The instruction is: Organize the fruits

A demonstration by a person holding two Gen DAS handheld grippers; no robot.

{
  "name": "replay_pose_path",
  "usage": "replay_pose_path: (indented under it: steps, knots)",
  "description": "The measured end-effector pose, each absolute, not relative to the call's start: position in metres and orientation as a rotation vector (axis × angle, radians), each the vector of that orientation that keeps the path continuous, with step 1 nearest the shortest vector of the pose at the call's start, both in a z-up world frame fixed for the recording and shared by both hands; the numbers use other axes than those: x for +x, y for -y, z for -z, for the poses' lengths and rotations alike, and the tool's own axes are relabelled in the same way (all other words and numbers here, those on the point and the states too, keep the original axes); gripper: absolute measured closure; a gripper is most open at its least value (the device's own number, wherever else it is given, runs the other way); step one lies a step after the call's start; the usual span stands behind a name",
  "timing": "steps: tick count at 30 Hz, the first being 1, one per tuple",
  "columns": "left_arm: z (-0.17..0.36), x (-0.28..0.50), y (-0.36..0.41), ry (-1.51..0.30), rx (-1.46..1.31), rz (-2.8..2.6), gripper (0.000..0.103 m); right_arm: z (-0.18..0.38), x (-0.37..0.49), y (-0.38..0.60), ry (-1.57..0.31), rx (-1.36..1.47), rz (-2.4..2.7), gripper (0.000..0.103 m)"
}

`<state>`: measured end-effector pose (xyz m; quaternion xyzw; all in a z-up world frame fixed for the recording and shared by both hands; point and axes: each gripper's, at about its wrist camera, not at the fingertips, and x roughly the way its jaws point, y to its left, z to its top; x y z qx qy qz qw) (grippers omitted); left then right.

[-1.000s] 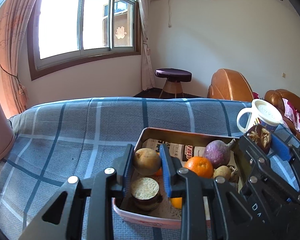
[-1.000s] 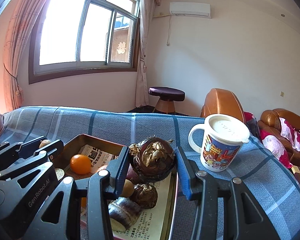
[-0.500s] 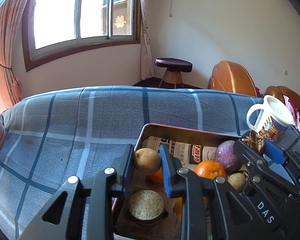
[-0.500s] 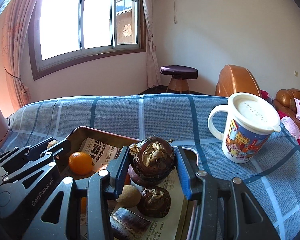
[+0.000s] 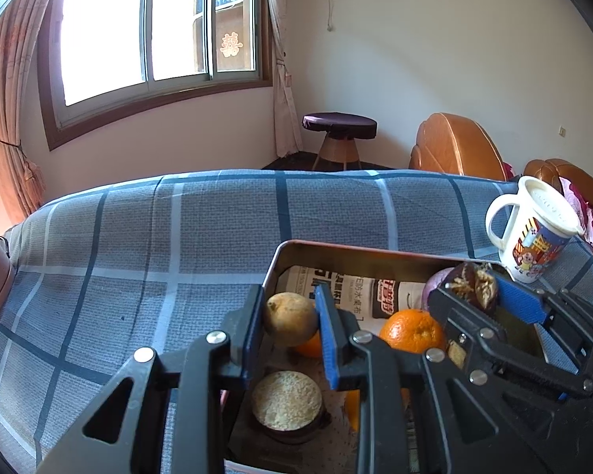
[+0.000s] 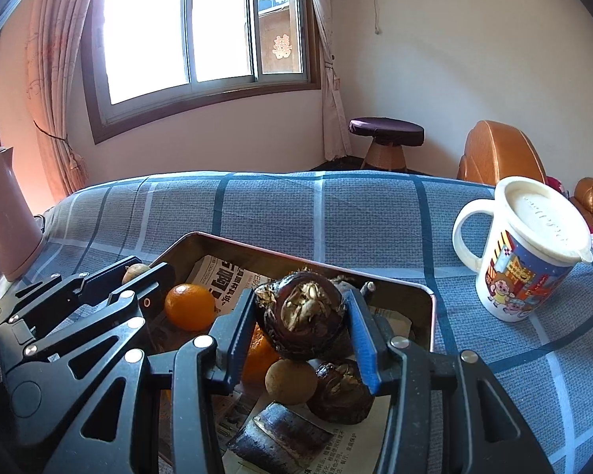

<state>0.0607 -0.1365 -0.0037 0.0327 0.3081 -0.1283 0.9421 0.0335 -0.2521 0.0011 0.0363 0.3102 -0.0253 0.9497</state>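
My left gripper [image 5: 288, 296] is shut on a tan round fruit [image 5: 290, 318], held over the near left corner of the metal tray [image 5: 359, 251]. The right gripper [image 6: 301, 296] holds a dark rough taro [image 6: 302, 320] over the tray's right half. Its jaws are opening, though the pads still touch the taro. Inside the newspaper-lined tray lie an orange [image 6: 189, 306], a cut taro piece [image 5: 286, 403], a small brown fruit [image 6: 290, 381], a second taro [image 6: 340, 389] and a purple root [image 5: 435, 288]. Each gripper shows in the other's view, the right gripper [image 5: 474, 288] and the left gripper [image 6: 146, 270].
A lidded cartoon mug [image 6: 522, 252] stands on the blue checked cloth [image 5: 178, 256] to the right of the tray. A pink jug [image 6: 8, 217] is at the far left. Beyond the table are a stool [image 5: 340, 134] and brown leather chairs [image 5: 454, 146].
Both grippers have come lower and closer over the tray, and the right one has tipped downwards. Each still has its item between its fingers.
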Motion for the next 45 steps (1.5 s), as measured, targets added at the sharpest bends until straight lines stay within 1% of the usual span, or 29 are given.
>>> replay_pose_path:
  steps: [1,5,6,8,9,10,11,13,14,15,16,20,22,28,33,45]
  knots:
    - [0.003,0.06,0.136,-0.625,0.067,0.259,0.075,-0.001,0.033,0.252,-0.632,0.08,0.05,0.051]
    - [0.002,0.054,0.135,-0.603,0.094,0.233,0.074,0.001,0.033,0.252,-0.638,0.093,0.04,0.05]
    - [0.001,0.052,0.135,-0.594,0.102,0.231,0.072,0.0,0.032,0.252,-0.632,0.101,0.035,0.05]
    - [-0.004,0.047,0.133,-0.572,0.111,0.217,0.064,-0.001,0.029,0.255,-0.616,0.127,0.02,0.05]
    - [-0.006,0.045,0.131,-0.562,0.112,0.203,0.055,-0.001,0.027,0.257,-0.61,0.141,0.015,0.05]
    - [-0.009,0.043,0.128,-0.551,0.111,0.183,0.042,-0.002,0.026,0.259,-0.604,0.155,0.009,0.048]
    - [-0.011,0.041,0.124,-0.538,0.107,0.155,0.036,-0.002,0.025,0.261,-0.598,0.171,0.001,0.046]
    - [-0.015,0.037,0.113,-0.507,0.079,0.108,0.014,-0.006,0.021,0.265,-0.575,0.208,-0.023,0.039]
    - [-0.017,0.036,0.106,-0.496,0.056,0.091,0.008,-0.008,0.017,0.267,-0.553,0.226,-0.033,0.037]
    - [-0.019,0.035,0.099,-0.486,0.03,0.079,0.0,-0.012,0.013,0.269,-0.528,0.241,-0.039,0.032]
    - [-0.021,0.033,0.093,-0.475,0.006,0.087,0.0,-0.015,0.008,0.27,-0.498,0.252,-0.037,0.027]
    - [-0.022,0.027,0.086,-0.465,0.014,0.097,0.0,-0.028,-0.013,0.272,-0.367,0.238,0.025,0.026]
    - [-0.02,0.024,0.086,-0.46,0.028,0.091,0.0,-0.031,-0.02,0.27,-0.327,0.213,0.078,0.023]
    - [-0.014,0.018,0.089,-0.449,0.045,0.091,0.0,-0.033,-0.036,0.258,-0.224,0.128,0.176,0.023]
    - [-0.017,0.003,0.089,-0.393,0.078,0.073,0.0,-0.036,-0.044,0.247,-0.204,0.081,0.207,0.023]
    - [-0.019,-0.024,0.084,-0.359,0.08,0.09,0.0,-0.034,-0.068,0.24,-0.209,0.077,0.238,0.023]
